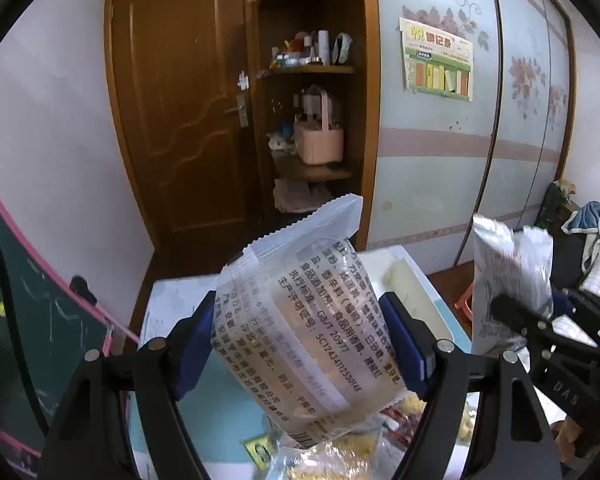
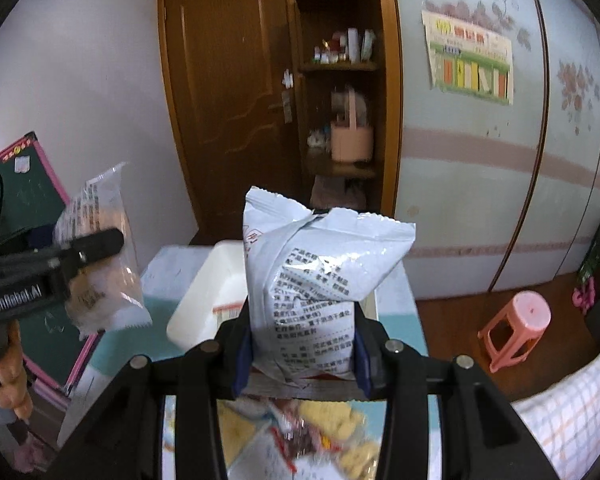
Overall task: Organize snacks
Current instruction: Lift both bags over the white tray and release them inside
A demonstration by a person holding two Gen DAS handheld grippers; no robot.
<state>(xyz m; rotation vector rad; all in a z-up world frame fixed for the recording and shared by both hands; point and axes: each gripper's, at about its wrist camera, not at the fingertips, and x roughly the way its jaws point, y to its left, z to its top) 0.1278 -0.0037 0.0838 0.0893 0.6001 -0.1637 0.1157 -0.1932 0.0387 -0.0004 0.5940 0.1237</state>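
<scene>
My left gripper (image 1: 300, 344) is shut on a clear snack packet (image 1: 300, 320) with black print, held up above the table. It also shows at the left of the right wrist view (image 2: 100, 256). My right gripper (image 2: 300, 360) is shut on a white snack bag (image 2: 316, 272) with printed text, held upright above the table. That bag shows at the right of the left wrist view (image 1: 508, 280). Several loose snack packets (image 2: 324, 432) lie on the table below both grippers. A white container (image 2: 208, 300) stands on the table beyond the bag.
The table (image 1: 172, 312) has a light blue and white top. A brown door (image 1: 180, 120) and open wooden shelves (image 1: 312, 72) stand behind. A pink stool (image 2: 516, 328) is on the floor at right. A green chalkboard (image 2: 24, 208) leans at left.
</scene>
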